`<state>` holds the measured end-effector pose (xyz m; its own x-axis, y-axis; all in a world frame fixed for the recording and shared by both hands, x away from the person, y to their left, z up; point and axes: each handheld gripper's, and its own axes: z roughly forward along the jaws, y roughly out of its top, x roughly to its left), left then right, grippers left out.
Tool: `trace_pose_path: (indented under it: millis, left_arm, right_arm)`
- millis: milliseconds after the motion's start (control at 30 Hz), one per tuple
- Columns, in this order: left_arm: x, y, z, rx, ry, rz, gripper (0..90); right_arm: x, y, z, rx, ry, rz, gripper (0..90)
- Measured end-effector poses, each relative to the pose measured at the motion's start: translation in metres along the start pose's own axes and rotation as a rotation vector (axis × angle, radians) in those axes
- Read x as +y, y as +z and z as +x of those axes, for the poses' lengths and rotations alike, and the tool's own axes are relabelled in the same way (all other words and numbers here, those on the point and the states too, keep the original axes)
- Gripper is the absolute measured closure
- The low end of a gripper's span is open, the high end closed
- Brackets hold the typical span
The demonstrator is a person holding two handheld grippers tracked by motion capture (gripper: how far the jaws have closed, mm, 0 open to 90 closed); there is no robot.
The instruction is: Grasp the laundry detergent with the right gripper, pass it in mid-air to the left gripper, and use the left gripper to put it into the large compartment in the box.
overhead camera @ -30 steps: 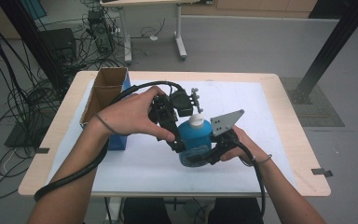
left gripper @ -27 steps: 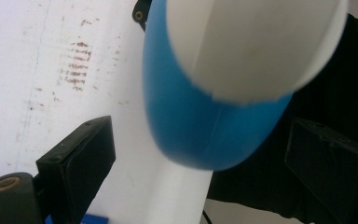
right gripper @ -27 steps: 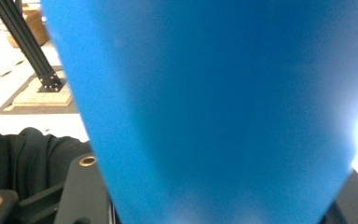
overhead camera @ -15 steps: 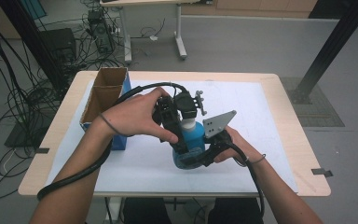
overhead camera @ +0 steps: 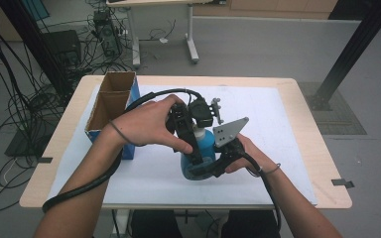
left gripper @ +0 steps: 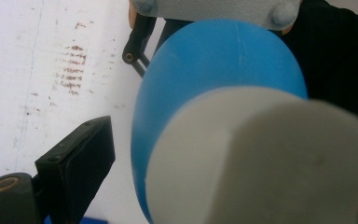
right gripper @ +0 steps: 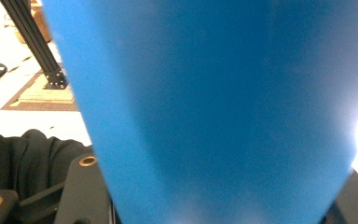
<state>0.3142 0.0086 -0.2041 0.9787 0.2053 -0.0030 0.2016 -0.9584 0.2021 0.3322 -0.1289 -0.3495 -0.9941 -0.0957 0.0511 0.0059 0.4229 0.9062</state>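
A blue bottle (overhead camera: 204,148) with a white cap (left gripper: 261,158) stands tilted on the white sheet near the table's front. My right gripper (overhead camera: 202,171) comes in from the right and is shut on the bottle's lower body (right gripper: 214,93), which fills the space between both jaws. My left gripper (overhead camera: 192,146) reaches down from above over the cap. In the left gripper view one black fingertip (left gripper: 77,158) stands beside the cap with a strip of white sheet between them. The other jaw is hidden behind the cap.
An open cardboard box (overhead camera: 110,101) with a blue side stands at the table's left edge. The white sheet (overhead camera: 273,114) covers most of the wooden table (overhead camera: 317,148). Cables and a black frame post (overhead camera: 349,49) are on the floor beyond.
The bottle and both grippers have drifted slightly toward the near edge. The white cap, plain to see a second ago, is now mostly covered by the left gripper.
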Motion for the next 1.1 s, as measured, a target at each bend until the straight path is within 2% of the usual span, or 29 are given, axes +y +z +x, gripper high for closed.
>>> trace_pose_path:
  millis: [1100]
  left_arm:
    - [0.0019, -0.0019, -0.0024, 0.007, 0.007, 0.003, 8.6]
  right_arm:
    - [0.0000, 0.0002, 0.0018, 0.005, -0.001, 0.004, 41.5]
